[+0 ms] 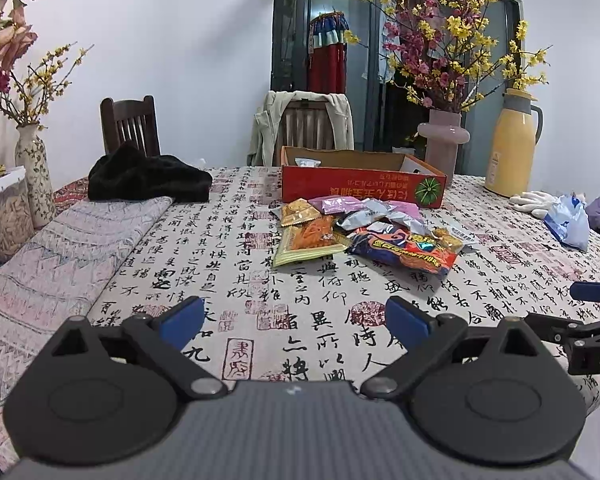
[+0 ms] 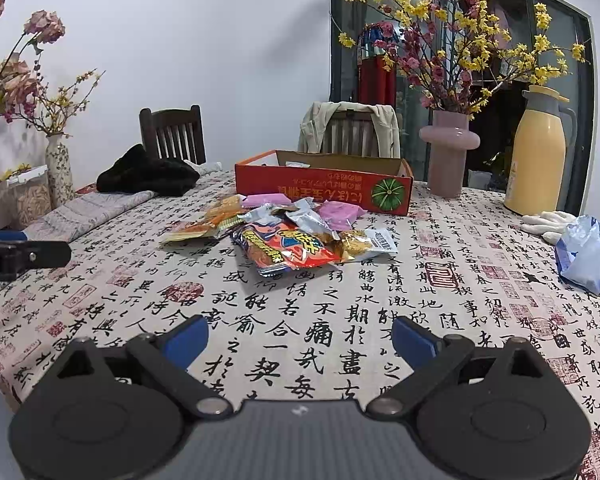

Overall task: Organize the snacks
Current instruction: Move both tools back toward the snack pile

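A heap of snack packets (image 1: pixel 364 228) (image 2: pixel 288 232) lies mid-table, with a large orange and blue bag (image 1: pixel 408 250) (image 2: pixel 284 250) on the near side and pink packets (image 2: pixel 340 212) behind. Just beyond the heap stands a low red cardboard box (image 1: pixel 360 182) (image 2: pixel 324 188), open on top, with a small packet inside. My left gripper (image 1: pixel 296 320) hovers open over the cloth, well short of the heap. My right gripper (image 2: pixel 300 336) is open too, also short of the heap. Nothing sits between either pair of blue pads. Each gripper's finger shows at the other view's edge.
The table (image 1: pixel 260 280) wears a calligraphy cloth. A black garment (image 1: pixel 148 178), a folded runner (image 1: pixel 60 256) and a floral vase (image 1: pixel 36 168) sit left. A pink vase (image 2: pixel 450 152), yellow thermos (image 2: pixel 540 156), white gloves (image 2: pixel 548 222) and blue bag (image 2: pixel 584 254) sit right. Chairs stand behind.
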`<move>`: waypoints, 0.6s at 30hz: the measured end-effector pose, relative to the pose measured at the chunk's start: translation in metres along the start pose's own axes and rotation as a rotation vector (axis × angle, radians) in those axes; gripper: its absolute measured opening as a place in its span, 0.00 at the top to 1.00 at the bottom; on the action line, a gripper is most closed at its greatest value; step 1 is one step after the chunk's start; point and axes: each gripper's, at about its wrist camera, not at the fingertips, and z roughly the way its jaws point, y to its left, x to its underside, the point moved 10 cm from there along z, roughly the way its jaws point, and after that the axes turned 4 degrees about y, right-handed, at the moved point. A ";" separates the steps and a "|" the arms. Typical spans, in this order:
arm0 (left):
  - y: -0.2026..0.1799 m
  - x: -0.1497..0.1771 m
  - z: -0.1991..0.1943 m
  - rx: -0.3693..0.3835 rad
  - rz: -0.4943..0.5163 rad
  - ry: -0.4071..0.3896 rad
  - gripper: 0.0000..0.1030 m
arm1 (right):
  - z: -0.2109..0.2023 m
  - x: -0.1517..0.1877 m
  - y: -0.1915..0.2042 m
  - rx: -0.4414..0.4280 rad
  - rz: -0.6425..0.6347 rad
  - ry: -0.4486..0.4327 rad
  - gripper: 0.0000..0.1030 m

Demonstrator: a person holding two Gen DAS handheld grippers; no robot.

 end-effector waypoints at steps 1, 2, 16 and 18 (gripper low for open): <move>0.000 0.001 0.003 0.003 -0.001 0.005 0.04 | 0.003 0.001 -0.001 0.010 0.000 0.010 0.04; 0.001 0.002 0.005 0.006 -0.003 0.011 0.04 | 0.007 0.002 -0.002 0.016 0.003 0.022 0.04; 0.003 -0.012 0.051 0.039 -0.008 0.067 0.05 | 0.043 -0.013 -0.013 -0.007 0.077 0.072 0.05; 0.002 -0.016 0.058 0.041 -0.002 0.069 0.06 | 0.050 -0.017 -0.014 -0.009 0.076 0.076 0.05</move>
